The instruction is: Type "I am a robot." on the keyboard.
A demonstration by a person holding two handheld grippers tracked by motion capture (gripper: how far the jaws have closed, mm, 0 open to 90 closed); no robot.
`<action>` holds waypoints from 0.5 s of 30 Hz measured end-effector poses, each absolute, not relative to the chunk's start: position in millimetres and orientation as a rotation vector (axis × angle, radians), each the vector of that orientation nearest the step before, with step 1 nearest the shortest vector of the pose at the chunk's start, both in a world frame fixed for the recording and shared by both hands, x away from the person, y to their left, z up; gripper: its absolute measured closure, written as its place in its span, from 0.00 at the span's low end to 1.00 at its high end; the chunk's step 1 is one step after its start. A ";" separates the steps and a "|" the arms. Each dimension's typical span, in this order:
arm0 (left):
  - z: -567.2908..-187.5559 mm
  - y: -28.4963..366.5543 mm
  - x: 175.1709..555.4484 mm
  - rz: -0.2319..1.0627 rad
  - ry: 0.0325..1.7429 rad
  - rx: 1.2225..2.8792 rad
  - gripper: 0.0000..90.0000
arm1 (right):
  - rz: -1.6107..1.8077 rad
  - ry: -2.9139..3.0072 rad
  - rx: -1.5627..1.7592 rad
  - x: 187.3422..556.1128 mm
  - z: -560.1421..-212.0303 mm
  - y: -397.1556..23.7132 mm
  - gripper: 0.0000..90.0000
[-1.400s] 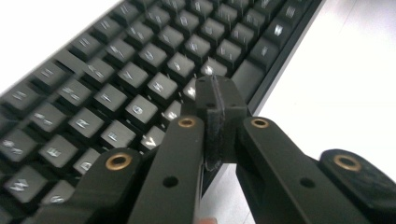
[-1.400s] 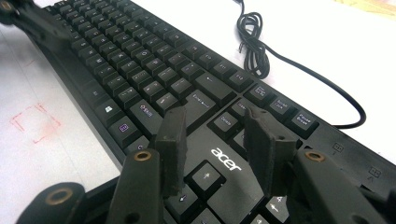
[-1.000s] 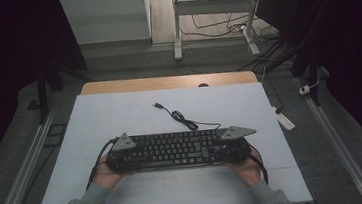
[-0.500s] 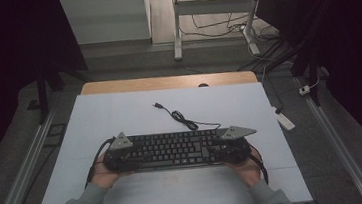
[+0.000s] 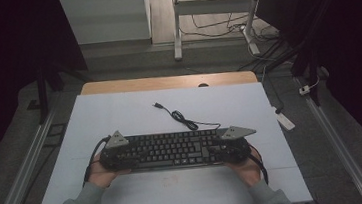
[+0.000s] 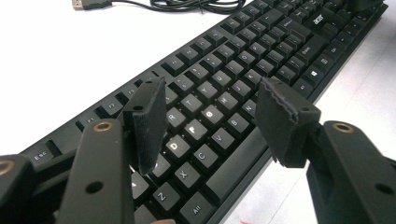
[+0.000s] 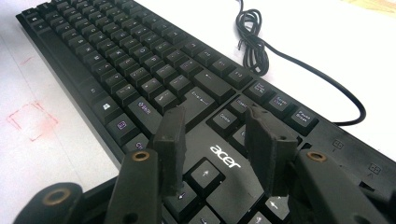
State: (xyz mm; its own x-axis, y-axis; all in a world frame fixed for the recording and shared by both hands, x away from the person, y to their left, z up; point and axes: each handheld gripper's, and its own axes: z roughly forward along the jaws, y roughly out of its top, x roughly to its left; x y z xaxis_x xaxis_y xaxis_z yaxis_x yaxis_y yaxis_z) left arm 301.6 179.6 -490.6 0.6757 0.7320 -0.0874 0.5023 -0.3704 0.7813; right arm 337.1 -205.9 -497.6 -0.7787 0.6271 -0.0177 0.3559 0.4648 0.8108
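A black Acer keyboard (image 5: 173, 150) lies across the near half of the white table top (image 5: 120, 113). Its cable (image 5: 180, 117) coils behind it and ends in a USB plug (image 5: 157, 105). My left gripper (image 5: 128, 157) hovers over the keyboard's left end. In the left gripper view its jaws (image 6: 212, 100) stand apart above the letter keys (image 6: 205, 116). They have just been opening, and nothing is between the pads. My right gripper (image 5: 222, 150) is over the right end. In the right gripper view it (image 7: 215, 116) is open above the Acer logo (image 7: 225, 157), pressing on nothing.
A faint red square mark (image 7: 32, 121) is drawn on the table in front of the keyboard. A wooden strip (image 5: 167, 82) runs along the table's far edge. Metal rails (image 5: 29, 162) flank the table, and a white device (image 5: 283, 119) lies on the floor to the right.
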 end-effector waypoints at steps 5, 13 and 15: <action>-490.1 183.9 303.1 0.355 0.971 2.037 0.48 | 1.219 2.405 0.835 337.1 -497.8 -206.1 0.65; -490.5 195.5 306.6 0.377 1.030 2.010 0.51 | 1.208 2.404 0.837 337.0 -497.7 -206.3 0.65; -491.1 198.3 307.7 0.382 1.044 2.007 0.53 | 1.207 2.405 0.839 337.0 -497.9 -206.2 0.65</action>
